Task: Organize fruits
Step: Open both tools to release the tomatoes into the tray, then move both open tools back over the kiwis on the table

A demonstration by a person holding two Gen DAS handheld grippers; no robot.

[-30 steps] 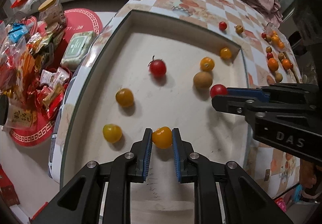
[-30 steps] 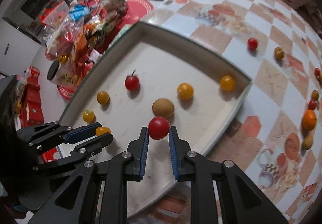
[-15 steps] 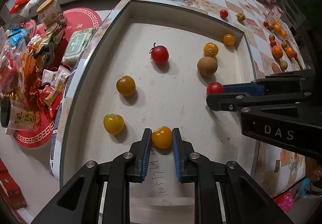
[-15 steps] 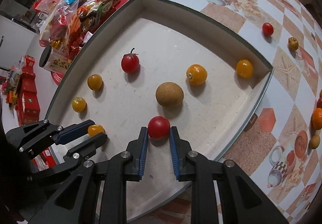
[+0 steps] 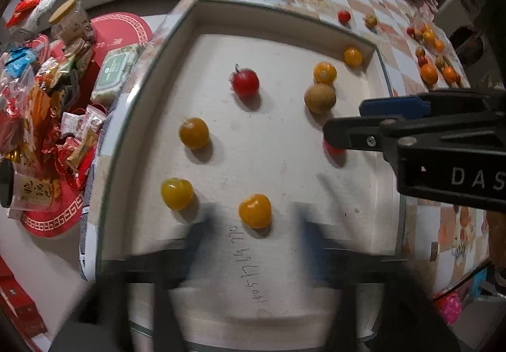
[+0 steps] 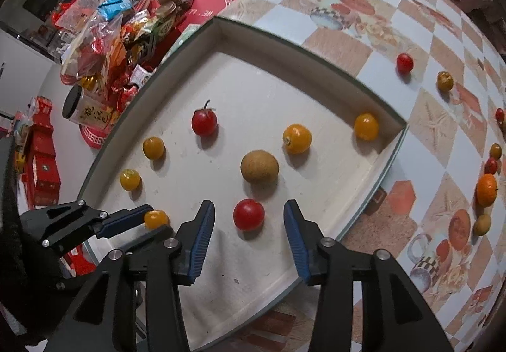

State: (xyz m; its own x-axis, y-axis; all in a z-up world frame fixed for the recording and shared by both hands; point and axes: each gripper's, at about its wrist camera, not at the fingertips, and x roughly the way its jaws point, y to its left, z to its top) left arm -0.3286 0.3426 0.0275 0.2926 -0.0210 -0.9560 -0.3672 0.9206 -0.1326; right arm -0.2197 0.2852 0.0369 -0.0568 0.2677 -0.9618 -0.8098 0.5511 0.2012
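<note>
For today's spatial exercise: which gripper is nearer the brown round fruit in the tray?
Right. The right gripper sits just below the brown fruit, straddling a red tomato; the left gripper is farther off, jaws opening.

Tray (image 6: 316, 55) floor mostly bare between scattered fruit; widest gap is centre-left, between red tomato (image 6: 204, 122) and brown fruit (image 6: 259, 166). Raised tray wall blocks low entry on all sides. Left tongs (image 6: 151, 227) and right tongs (image 6: 249, 227) sit close together at the near edge. Snack pile (image 6: 104, 36) crowds the left.
</note>
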